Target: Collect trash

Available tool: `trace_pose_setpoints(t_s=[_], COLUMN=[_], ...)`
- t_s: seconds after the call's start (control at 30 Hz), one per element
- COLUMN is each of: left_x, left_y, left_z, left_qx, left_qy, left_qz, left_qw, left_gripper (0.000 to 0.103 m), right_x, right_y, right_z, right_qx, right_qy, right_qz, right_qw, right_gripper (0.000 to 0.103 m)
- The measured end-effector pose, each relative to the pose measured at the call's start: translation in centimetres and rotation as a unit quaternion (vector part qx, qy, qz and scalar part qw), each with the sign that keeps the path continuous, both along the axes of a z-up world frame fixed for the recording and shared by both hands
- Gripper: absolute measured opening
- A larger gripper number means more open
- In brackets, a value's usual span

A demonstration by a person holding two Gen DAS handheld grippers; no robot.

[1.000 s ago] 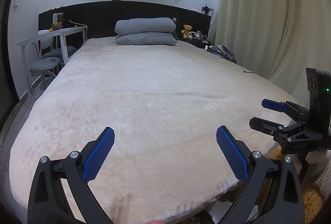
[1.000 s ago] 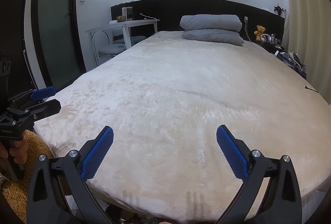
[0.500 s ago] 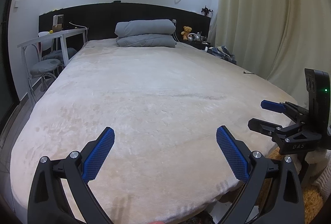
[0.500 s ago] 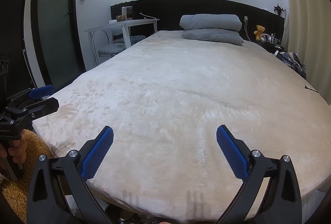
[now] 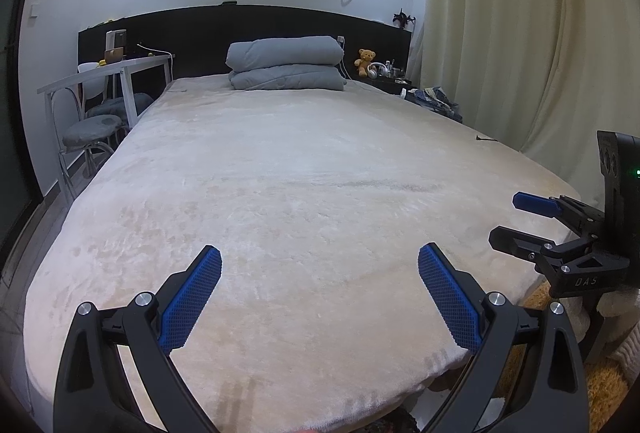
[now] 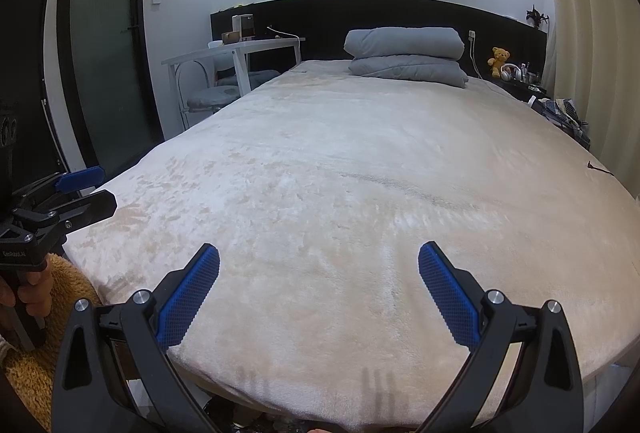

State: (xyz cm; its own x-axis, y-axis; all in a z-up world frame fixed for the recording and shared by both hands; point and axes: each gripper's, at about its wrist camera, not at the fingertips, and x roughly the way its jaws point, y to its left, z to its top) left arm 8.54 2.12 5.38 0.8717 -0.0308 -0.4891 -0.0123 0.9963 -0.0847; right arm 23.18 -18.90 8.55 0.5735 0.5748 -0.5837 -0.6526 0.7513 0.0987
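Note:
A wide bed with a cream plush blanket fills both views. A small dark scrap lies near the bed's right edge; it also shows in the right wrist view. My left gripper is open and empty over the foot of the bed. My right gripper is open and empty over the foot too. The right gripper shows at the right of the left wrist view, and the left gripper at the left of the right wrist view.
Folded grey bedding lies at the headboard. A white desk and stools stand left of the bed. A nightstand with a teddy bear and a clothes pile are at the right, by the curtain. A dark door is at the left.
Both views have shifted slightly; the left wrist camera has tilted a little so the bed sits lower. Both grippers stay open and empty.

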Motion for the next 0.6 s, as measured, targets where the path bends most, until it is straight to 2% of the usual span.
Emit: trace_pose_setpoints(t_s=[0.6], left_x=[0.0], left_y=[-0.8], left_z=[-0.3], left_qx=[0.014], left_qy=[0.005], left_qz=[-0.003], left_qw=[0.9999], left_gripper=[0.097], right_x=[-0.3], right_y=[-0.2], right_z=[0.3], right_qx=[0.003], right_qy=[0.001], right_qz=[0.0], right_qw=[1.0], right_gripper=[0.099])
